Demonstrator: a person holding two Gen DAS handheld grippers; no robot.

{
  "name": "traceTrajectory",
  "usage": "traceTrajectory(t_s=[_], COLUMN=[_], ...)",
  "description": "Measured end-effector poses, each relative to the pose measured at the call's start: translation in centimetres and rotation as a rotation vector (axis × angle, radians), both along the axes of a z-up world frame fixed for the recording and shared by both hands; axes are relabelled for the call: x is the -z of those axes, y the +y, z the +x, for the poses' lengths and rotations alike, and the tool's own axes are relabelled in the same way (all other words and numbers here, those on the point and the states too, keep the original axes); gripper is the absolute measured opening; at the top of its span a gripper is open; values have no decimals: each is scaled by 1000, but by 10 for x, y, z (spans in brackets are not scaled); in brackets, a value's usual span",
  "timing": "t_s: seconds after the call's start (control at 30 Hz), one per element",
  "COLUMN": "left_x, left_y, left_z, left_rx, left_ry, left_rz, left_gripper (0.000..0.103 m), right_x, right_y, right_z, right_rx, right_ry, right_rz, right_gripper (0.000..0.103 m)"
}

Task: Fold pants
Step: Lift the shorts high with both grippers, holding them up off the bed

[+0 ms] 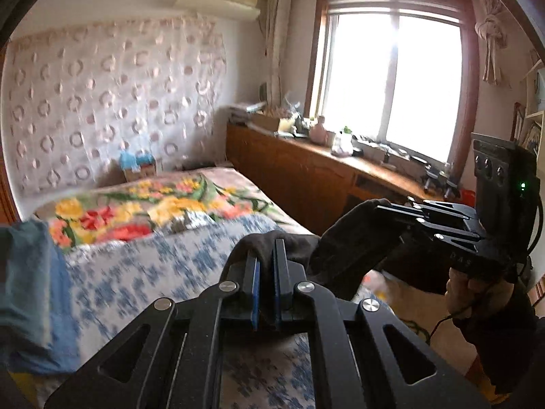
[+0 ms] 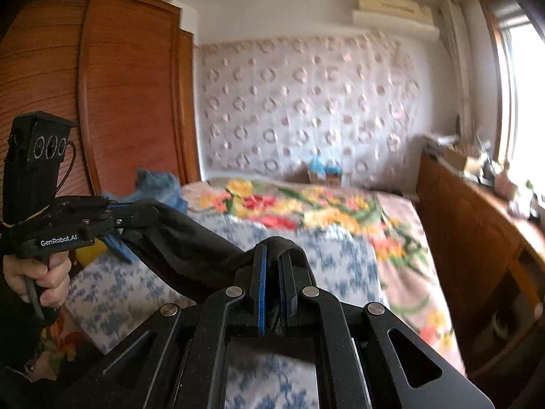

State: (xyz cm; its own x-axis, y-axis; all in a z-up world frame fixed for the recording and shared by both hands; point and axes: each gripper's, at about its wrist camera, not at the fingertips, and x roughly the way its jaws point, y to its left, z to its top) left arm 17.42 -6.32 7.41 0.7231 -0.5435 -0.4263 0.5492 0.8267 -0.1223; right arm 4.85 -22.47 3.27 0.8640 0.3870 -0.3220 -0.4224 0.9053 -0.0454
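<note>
The black pants hang stretched between my two grippers, lifted above the bed. My left gripper is shut on one end of the dark cloth. My right gripper is shut on the other end. In the left wrist view the right gripper shows at the right, pinching the cloth. In the right wrist view the left gripper shows at the left, and the pants sag between the two. The rest of the pants hangs out of sight below.
The bed has a blue-and-white sheet and a floral blanket. A blue garment lies at its left. A wooden cabinet with clutter runs under the window. A wooden wardrobe stands at the left.
</note>
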Motion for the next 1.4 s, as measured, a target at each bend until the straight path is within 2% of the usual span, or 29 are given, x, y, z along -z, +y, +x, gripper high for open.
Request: traceTrajectory(t_s=[0.13,0.3,0.53,0.7,0.9,1.0,1.2,1.4], left_x=[-11,-4,3,-15,-31,-24,-5,7], left_y=[15,32,52,60,60,61,62,55], left_z=[11,37,97,134,150,155,152,133], left_rx=[-44,-96,-173,-193,-207,-214,-213,-196], left_ry=[-29,-26,-8,-40,-83,-73,-15,16], left_rz=[3,12,27,13,30,35,47,75], left_gripper=[7,7,7,7,7,7,7,7], right_x=[-20,-20,-22,-40,-58,-47,-25,-37], right_y=[13,22,14,30,39,43,48,48], right_z=[9,44,118,170,202,213,225,229], right_rx=[-49,-92,-127,-133,-136,-138,-142,-140], right_ry=[-47,-36,-13,-24,-71,-79,3,61], right_rz=[-11,-17,-20,-34,-52,-52,-53,-57], right_gripper=[5,5,5,5,5,5,5,5])
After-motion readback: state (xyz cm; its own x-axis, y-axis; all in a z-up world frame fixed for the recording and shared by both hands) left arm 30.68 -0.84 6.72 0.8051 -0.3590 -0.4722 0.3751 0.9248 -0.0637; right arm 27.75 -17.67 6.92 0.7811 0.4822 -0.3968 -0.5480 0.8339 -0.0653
